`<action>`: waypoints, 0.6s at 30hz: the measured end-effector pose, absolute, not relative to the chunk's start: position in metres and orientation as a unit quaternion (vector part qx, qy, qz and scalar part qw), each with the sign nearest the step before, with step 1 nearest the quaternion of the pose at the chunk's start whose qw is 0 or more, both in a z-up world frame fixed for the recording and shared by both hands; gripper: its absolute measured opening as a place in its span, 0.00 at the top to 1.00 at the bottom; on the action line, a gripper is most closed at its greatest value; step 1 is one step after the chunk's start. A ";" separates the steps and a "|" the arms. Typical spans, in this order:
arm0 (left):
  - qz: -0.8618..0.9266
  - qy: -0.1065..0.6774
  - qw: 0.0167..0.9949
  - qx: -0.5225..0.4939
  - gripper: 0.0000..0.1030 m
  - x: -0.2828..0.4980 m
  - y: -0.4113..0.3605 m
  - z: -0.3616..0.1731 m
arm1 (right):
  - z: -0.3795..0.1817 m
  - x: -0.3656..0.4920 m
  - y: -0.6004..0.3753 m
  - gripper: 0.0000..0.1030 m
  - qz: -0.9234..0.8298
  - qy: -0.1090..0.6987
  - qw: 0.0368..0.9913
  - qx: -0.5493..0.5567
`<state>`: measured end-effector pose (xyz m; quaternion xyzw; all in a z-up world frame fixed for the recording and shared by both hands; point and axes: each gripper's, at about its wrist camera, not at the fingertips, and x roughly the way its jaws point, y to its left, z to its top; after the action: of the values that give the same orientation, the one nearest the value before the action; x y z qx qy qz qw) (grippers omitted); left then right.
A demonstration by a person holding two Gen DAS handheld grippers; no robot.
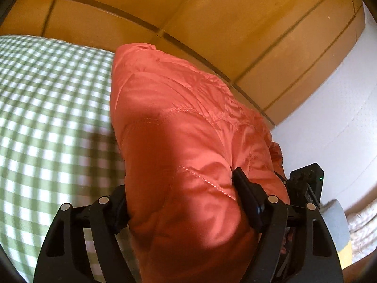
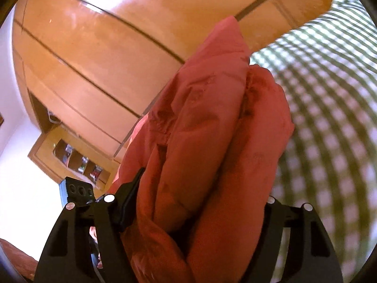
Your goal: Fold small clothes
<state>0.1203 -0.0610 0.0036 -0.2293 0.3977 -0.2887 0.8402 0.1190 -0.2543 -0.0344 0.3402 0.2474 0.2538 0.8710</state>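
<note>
There is one puffy orange jacket [image 1: 188, 146], and it is bunched up thick. Two grippers hold it, one on each side.

The left gripper [image 1: 181, 202] is squeezed onto the jacket. One black finger [image 1: 247, 202] presses into the right side of the cloth. The other finger is mostly hidden behind the cloth on the left. The jacket fills the gap between them and sticks out far in front.

In the right wrist view, the right gripper [image 2: 198, 202] is clamped on the same jacket [image 2: 212, 127]. Here the jacket shows as thick folded rolls lying side by side. One black finger [image 2: 129, 200] pushes on the left side of the rolls. The other finger is hidden behind the cloth.

The jacket is held up over one bed cover [image 1: 51, 108] with green and white squares. I cannot tell if the far end of the jacket touches the cover.

Behind the bed stands one big wooden wardrobe [image 2: 94, 47] with dark lines between its panels. Below it is one small wooden shelf [image 2: 77, 158] with little things inside, too blurry to name. A white wall [image 1: 329, 118] is next to the wardrobe.
</note>
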 end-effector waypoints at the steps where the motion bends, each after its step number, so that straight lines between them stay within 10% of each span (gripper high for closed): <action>1: -0.278 0.395 0.844 -0.232 0.26 0.122 -0.051 0.002 | -0.035 0.123 -0.248 0.31 0.257 0.248 0.871 0.336; 18: -0.166 0.397 0.885 -0.177 0.20 0.232 0.006 -0.035 | -0.048 0.236 -0.159 0.24 0.185 0.257 0.922 0.221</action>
<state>0.2317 0.0059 -0.0348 -0.1770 0.3969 -0.1659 0.8852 0.2355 -0.1593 -0.0481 0.2212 0.2573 0.1846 0.9224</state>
